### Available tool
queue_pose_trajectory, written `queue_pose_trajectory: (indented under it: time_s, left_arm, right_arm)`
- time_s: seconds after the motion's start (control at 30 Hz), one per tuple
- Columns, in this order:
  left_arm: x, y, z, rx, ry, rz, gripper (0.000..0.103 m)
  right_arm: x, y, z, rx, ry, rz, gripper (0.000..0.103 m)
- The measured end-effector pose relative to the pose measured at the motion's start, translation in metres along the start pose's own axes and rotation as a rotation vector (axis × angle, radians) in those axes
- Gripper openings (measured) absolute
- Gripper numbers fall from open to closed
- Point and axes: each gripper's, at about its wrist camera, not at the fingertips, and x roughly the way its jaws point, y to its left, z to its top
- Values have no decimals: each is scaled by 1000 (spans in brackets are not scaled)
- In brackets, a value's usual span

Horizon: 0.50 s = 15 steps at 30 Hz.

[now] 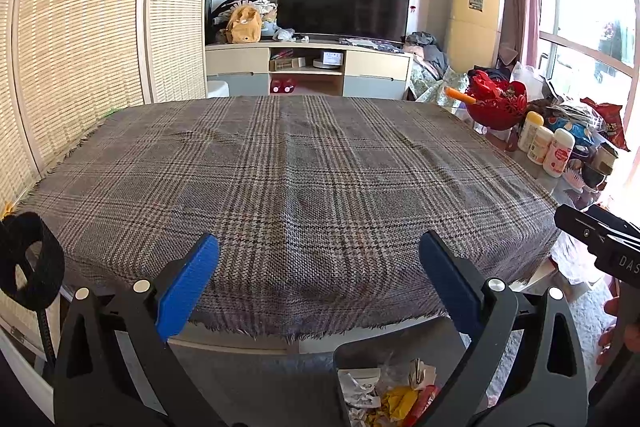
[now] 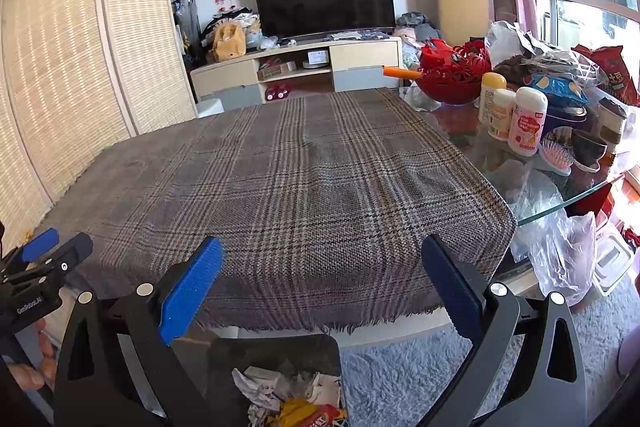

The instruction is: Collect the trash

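Note:
A dark trash bin (image 1: 348, 355) stands on the floor below the table's near edge, holding crumpled white paper (image 1: 360, 387) and yellow and red wrappers (image 1: 404, 399). The right wrist view shows the same bin (image 2: 276, 351) with its trash (image 2: 296, 403). My left gripper (image 1: 320, 267) hovers open over the near edge of the plaid tablecloth (image 1: 288, 179), nothing between its blue pads. My right gripper (image 2: 322, 269) is open and empty too, beside the left one (image 2: 44, 255). The right gripper's body (image 1: 600, 243) shows at the left view's right edge.
The plaid cloth (image 2: 288, 179) covers most of a glass table (image 2: 568, 203). At the right stand white bottles (image 2: 528, 127), a red basket (image 2: 452, 75), snack bags (image 2: 560, 87), a hairbrush (image 2: 556, 155) and plastic bags (image 2: 560, 251). A folding screen (image 1: 80, 47) lines the left; a TV (image 1: 344, 3) is behind.

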Motion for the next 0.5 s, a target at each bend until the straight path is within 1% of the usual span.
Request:
queue_pose_trajectory:
  time_s: [0.5]
  left_arm:
    - [0,-1,0,-4,3,-2,95]
  right_arm:
    - [-3,2,3,1,-2,-5,100]
